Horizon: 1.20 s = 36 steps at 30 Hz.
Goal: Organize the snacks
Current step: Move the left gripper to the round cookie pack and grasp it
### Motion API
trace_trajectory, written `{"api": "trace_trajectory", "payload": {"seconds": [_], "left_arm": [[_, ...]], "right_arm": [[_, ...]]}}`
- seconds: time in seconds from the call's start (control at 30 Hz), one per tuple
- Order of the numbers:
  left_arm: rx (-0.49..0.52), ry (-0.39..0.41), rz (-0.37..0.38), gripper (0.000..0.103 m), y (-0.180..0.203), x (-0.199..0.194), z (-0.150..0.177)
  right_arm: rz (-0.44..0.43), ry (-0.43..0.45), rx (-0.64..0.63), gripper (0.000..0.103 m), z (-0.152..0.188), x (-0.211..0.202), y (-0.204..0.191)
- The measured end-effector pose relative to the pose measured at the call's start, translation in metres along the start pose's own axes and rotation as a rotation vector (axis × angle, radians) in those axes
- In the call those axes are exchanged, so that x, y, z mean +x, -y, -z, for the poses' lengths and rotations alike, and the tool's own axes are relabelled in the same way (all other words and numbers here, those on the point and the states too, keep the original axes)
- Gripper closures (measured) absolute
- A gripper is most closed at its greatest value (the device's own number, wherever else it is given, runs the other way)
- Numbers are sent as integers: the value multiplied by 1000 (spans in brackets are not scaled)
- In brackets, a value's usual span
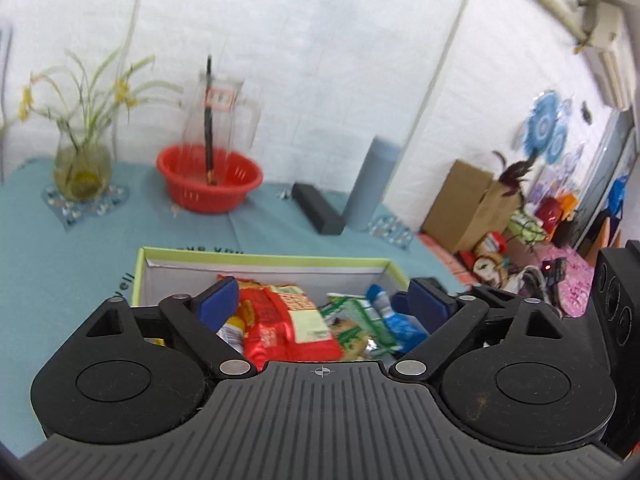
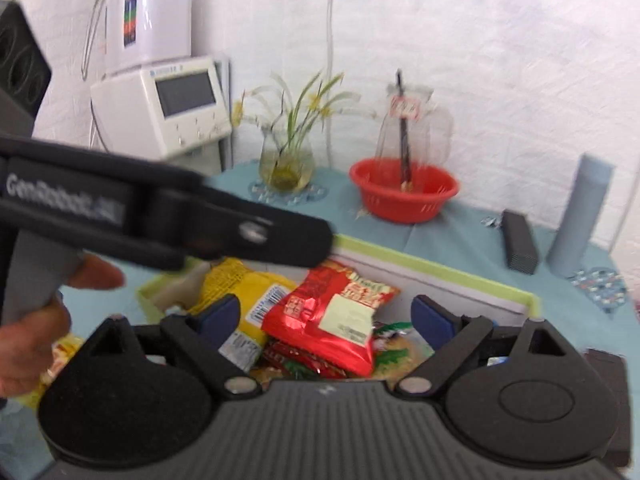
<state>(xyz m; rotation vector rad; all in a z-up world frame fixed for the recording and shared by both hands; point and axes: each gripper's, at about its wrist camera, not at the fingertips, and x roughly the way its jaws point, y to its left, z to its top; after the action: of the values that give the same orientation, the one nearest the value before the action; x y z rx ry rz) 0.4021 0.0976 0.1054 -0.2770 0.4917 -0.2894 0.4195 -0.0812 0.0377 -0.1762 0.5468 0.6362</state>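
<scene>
A shallow box (image 1: 264, 261) with a green rim sits on the counter (image 1: 80, 264), which is covered in a teal cloth, and it collects the snacks in one place: a red packet (image 2: 332, 320) lies on top of a yellow packet (image 2: 248, 296), with green and blue packets (image 1: 384, 316) beside them. The left gripper (image 1: 322, 304) and the right gripper (image 2: 324, 316) both hover just above the pile, jaws spread wide and holding nothing. Neither clearly touches a packet, and each seems poised to pick or nudge one.
</scene>
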Motion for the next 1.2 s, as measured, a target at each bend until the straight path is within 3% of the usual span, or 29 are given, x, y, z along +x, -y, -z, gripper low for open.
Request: {"api": "trace_trajectory", "payload": {"seconds": [0.17, 0.3, 0.43, 0.63, 0.77, 0.83, 0.9, 1.0, 1.2], "left_arm": [[6, 9, 43, 16, 23, -46, 42], [-24, -64, 38, 15, 33, -49, 98], [-52, -170, 33, 25, 34, -33, 134], [-50, -243, 107, 27, 30, 5, 109], [-63, -384, 171, 32, 26, 37, 111], [-70, -426, 187, 40, 23, 41, 118], [-69, -419, 158, 41, 20, 35, 124], [-68, -437, 193, 45, 18, 25, 131], [-30, -400, 159, 44, 33, -11, 150]], "right_arm": [[35, 8, 59, 11, 54, -67, -11], [56, -54, 136, 11, 110, -91, -27], [-16, -129, 156, 11, 144, -92, -50], [-101, -181, 151, 11, 143, -67, -66], [-106, -186, 147, 11, 135, -48, -64], [-118, -192, 113, 10, 132, -43, -66], [-114, -199, 60, 10, 131, -39, -73], [-126, -208, 1, 11, 131, -39, -83], [-181, -209, -50, 11, 140, -59, -104]]}}
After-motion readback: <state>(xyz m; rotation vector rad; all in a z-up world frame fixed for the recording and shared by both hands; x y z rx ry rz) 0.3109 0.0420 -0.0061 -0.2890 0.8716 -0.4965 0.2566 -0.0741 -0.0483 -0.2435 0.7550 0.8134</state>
